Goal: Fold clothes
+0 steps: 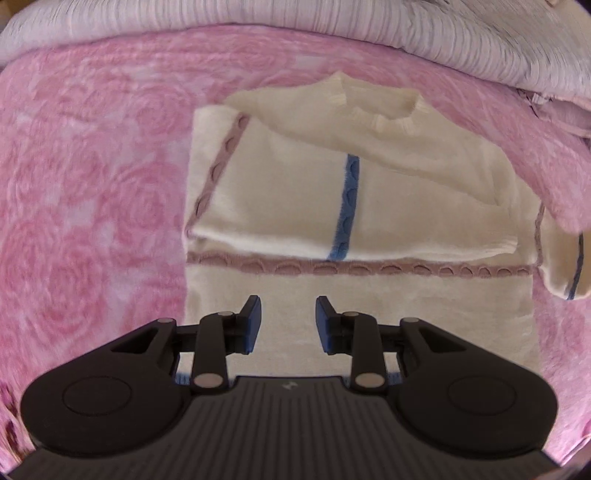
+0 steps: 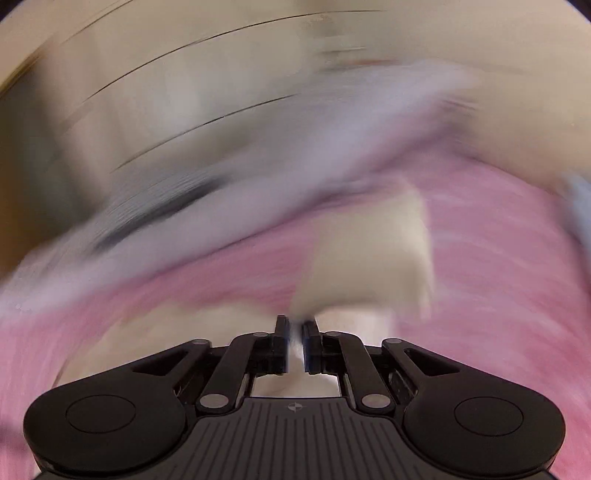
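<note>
1. Lying flat on the pink rose-patterned blanket (image 1: 92, 184) of a bed is a cream sweater (image 1: 424, 206), its collar (image 1: 388, 107) at the far end and its hem toward the left wrist camera.
2. One sleeve is folded across the chest, with a blue cable stripe (image 1: 349, 206) running down it; a mauve cable band (image 1: 362, 267) crosses the body just below that sleeve.
3. The other sleeve (image 1: 565, 266) sticks out past the right edge of the body, resting on the blanket.
4. The left tool (image 1: 288, 325) hovers over the hem end of the sweater with its jaws wide apart and nothing between them.
5. The right tool (image 2: 294, 343) has its jaws drawn narrow on a bit of cream fabric, a part of the sweater (image 2: 369, 258), which shows pale between the blue pads.
6. The right wrist view is heavily blurred; only cream cloth, pink blanket (image 2: 498, 258) and pale bedding (image 2: 258, 166) can be made out.
7. A white ribbed cover (image 1: 332, 22) is bunched along the far edge of the bed, beyond the collar.
8. No container shows in either view.
</note>
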